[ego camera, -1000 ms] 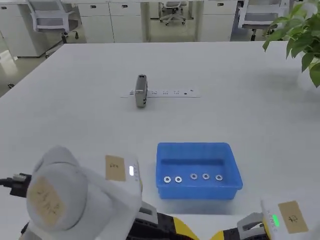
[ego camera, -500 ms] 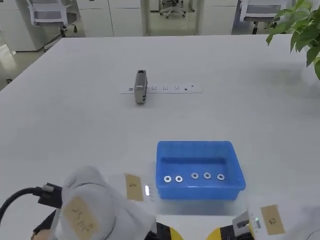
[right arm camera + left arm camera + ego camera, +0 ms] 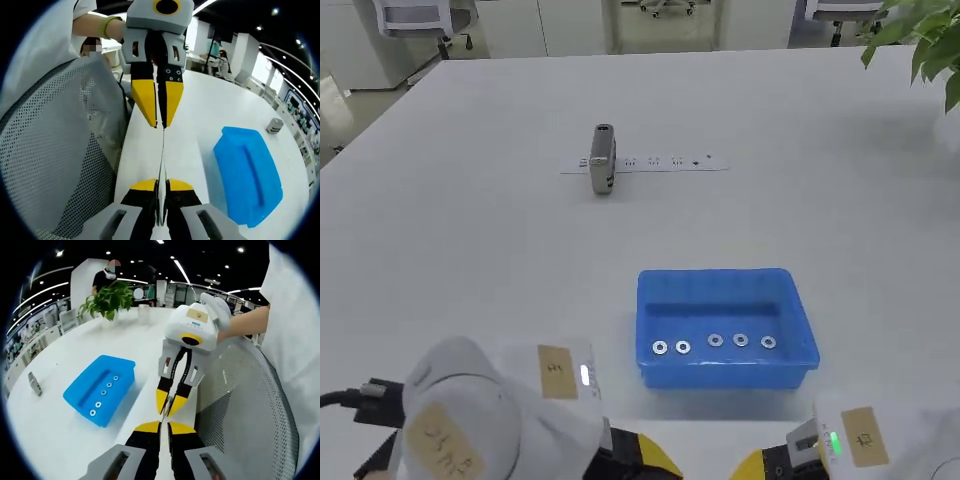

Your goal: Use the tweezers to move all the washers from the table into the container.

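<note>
Seemingly five tiny silver washers point(image 3: 715, 342), rowed, inside blue container point(image 3: 720, 276).

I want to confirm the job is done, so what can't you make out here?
Head view: the bottom edge cuts off the jaws of the left gripper and right gripper.
Right gripper view: the wall of the container hides the washers.
Both gripper views: the tweezers are a thin edge-on sliver; tips unreadable.

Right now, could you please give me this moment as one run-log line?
left gripper: shut on tweezers | right gripper: shut on same tweezers | washers: five in blue container
</note>
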Demonstrator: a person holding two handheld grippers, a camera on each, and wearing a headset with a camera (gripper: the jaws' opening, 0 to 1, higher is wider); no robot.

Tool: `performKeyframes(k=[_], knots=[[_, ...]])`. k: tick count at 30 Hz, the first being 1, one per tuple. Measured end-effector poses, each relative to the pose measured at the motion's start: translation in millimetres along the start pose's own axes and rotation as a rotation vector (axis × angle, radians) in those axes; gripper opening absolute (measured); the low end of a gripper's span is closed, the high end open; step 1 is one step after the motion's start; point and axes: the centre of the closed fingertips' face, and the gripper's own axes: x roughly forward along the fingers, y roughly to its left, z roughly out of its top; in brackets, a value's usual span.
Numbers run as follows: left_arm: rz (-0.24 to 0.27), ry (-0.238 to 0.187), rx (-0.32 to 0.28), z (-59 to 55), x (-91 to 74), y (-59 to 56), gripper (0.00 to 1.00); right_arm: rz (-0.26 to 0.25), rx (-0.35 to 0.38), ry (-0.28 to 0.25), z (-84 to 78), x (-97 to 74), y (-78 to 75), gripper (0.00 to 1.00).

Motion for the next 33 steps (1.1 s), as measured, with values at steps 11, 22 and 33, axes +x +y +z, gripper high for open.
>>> performKeyframes(k=[11,22,33], knots=[[-0.014,0.115,0.101,-15.8,18.4,1.9,0.0,0.01,-0.004,-0.01,-0.3,2.7,2.5,0.03],[-0.039,0.215,0.144,-38.1,32.7,5.8,0.0,0.003,0.145,-0.039,-4.9,5.6,1.6,0.08],[-0.035,0.322,0.177,-58.9,42.8,11.3,0.0,-0.153,0.289,-0.198,7.2,-52.1,-4.0,0.32]])
